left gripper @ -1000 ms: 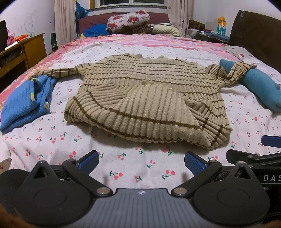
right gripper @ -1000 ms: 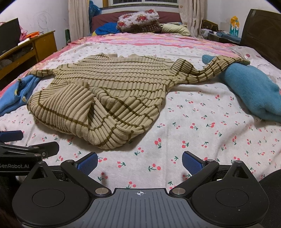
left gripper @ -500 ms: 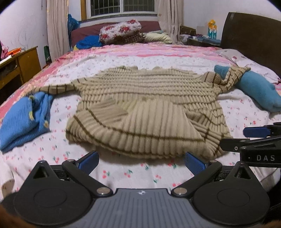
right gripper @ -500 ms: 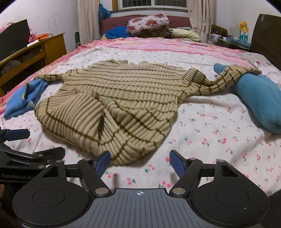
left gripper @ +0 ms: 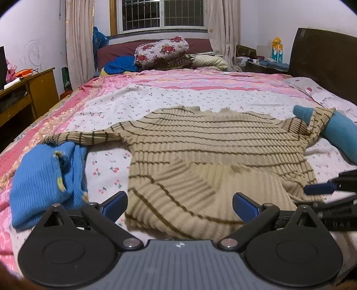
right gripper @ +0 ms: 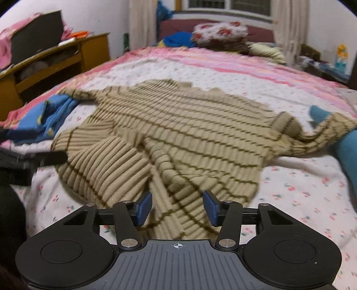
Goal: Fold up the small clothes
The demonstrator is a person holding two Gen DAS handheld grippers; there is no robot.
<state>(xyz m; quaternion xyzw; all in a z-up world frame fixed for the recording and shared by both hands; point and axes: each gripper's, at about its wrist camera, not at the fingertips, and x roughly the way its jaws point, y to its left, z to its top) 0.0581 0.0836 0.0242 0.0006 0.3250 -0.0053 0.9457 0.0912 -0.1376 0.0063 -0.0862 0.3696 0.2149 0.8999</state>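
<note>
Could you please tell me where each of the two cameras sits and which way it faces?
Left wrist: on the left gripper, looking down the bed at the striped sweater; its fingers show wide apart.
Right wrist: on the right gripper, facing likewise; its fingers have just been closing around the hem.
Shared: sweater, blue knit, teal garment.

1. A bed point(left gripper: 156, 98) with a white cherry-print sheet fills the room, a pink striped band running across its far half.
2. At the far end, a red floral pillow point(left gripper: 161, 50) sits on a dark bundle, with a cream pillow point(left gripper: 209, 62) to its right.
3. Behind them, a barred window point(left gripper: 162, 13) between pale curtains point(left gripper: 79, 38).
4. Left side: a wooden desk point(left gripper: 29, 89) with orange clutter on top.
5. Right side: a dark headboard point(left gripper: 323, 60) and a crowded nightstand point(left gripper: 263, 65) with a yellow-topped carton point(left gripper: 276, 50).
</note>
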